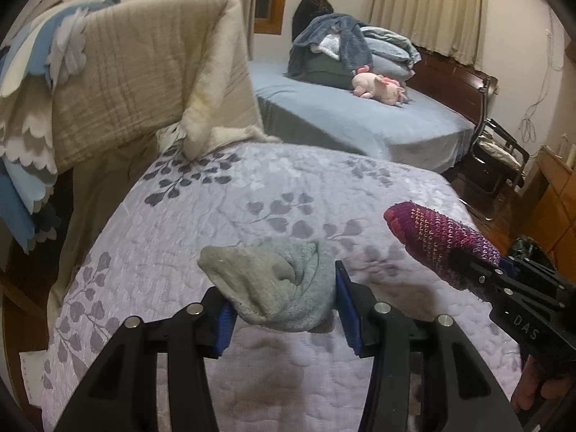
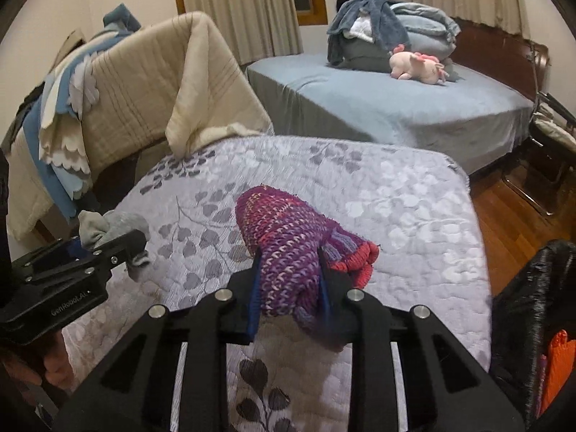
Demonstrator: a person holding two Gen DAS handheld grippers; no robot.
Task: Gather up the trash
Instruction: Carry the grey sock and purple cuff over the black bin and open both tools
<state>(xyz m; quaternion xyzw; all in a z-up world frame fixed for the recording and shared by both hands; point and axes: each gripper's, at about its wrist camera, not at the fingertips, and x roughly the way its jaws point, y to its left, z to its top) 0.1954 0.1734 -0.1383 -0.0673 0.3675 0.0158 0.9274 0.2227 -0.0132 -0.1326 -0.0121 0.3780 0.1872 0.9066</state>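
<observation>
My left gripper [image 1: 284, 309] is shut on a grey sock [image 1: 273, 280] and holds it above the lilac leaf-print quilt [image 1: 252, 194]. It also shows at the left of the right wrist view [image 2: 108, 243], with the grey sock [image 2: 115, 228] in its jaws. My right gripper [image 2: 289, 288] is shut on a purple and pink knitted sock [image 2: 288, 237], held above the quilt [image 2: 396, 208]. In the left wrist view the right gripper [image 1: 475, 266] enters from the right with the knitted sock [image 1: 432, 230].
A black trash bag [image 2: 529, 306] stands open at the quilt's right edge, something orange inside. A beige blanket [image 1: 144, 82] hangs over a rack at the back left. A blue bed [image 1: 360, 115] with folded bedding and a pink plush toy [image 1: 381, 88] lies behind. Wooden floor and a chair [image 2: 550, 136] are at the right.
</observation>
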